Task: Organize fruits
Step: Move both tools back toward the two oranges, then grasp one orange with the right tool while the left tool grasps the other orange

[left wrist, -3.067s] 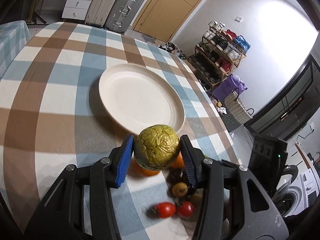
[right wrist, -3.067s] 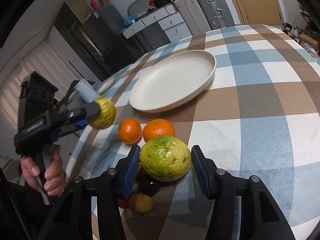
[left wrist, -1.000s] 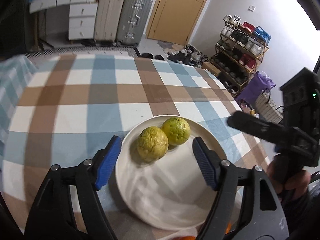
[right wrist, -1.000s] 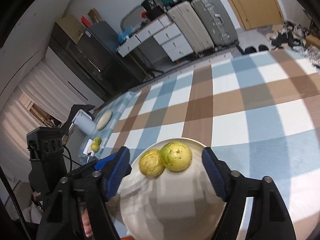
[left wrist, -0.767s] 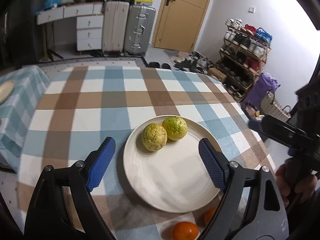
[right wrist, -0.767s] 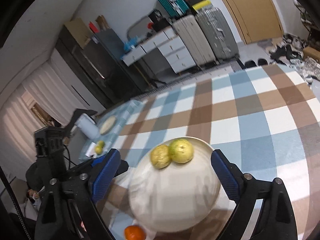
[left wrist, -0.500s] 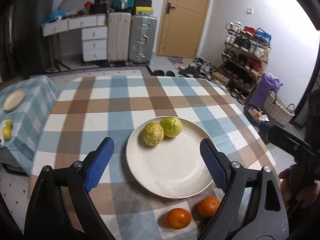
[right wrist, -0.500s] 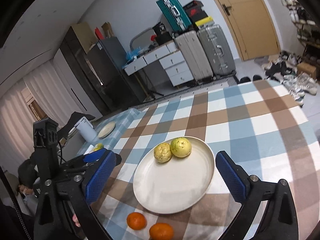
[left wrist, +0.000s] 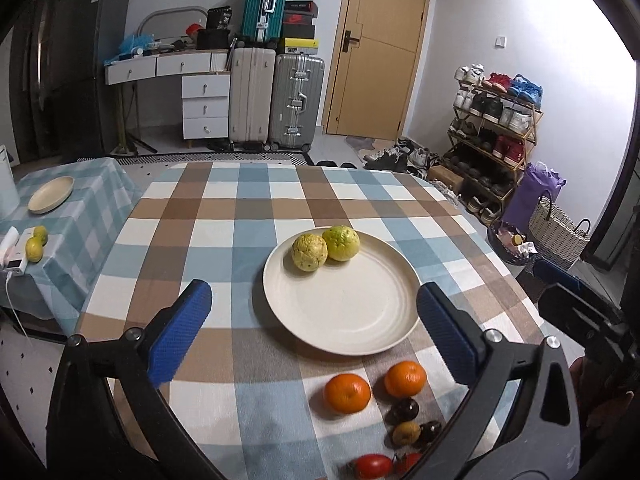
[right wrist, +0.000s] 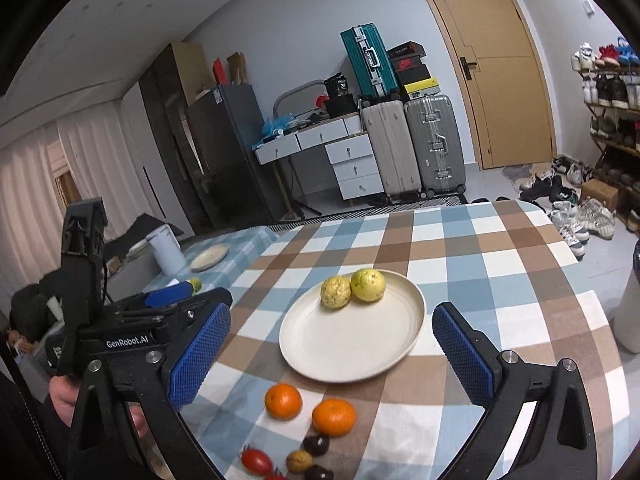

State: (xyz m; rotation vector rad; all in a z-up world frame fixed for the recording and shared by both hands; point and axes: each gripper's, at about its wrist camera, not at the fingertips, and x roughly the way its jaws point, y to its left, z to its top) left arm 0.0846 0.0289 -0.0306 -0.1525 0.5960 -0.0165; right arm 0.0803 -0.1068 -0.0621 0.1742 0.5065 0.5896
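Note:
A cream plate [left wrist: 352, 320] [right wrist: 344, 348] sits mid-table with two yellow-green guavas [left wrist: 324, 249] [right wrist: 354, 286] at its far edge. Two oranges [left wrist: 374, 386] [right wrist: 308, 410] lie on the cloth in front of the plate. Small dark fruits [left wrist: 402, 410] [right wrist: 316, 444], a brownish one [left wrist: 406, 433] and red tomatoes [left wrist: 372, 466] [right wrist: 256, 461] lie nearer the table's front edge. My left gripper [left wrist: 312, 334] is open and empty, held above the table's near side. My right gripper [right wrist: 330, 354] is open and empty, likewise raised. The left gripper's body also shows in the right wrist view [right wrist: 168, 308].
The checked tablecloth [left wrist: 240, 216] covers the table. A lower side table at left holds a small plate [left wrist: 51, 194] and two small yellow-green fruits [left wrist: 36, 242]. Suitcases [left wrist: 276, 100], drawers and a shoe rack [left wrist: 492, 136] stand beyond the table.
Both grippers have let go of the guavas, which now rest on the plate, and have pulled back and up, so that the oranges and small fruits have come into view.

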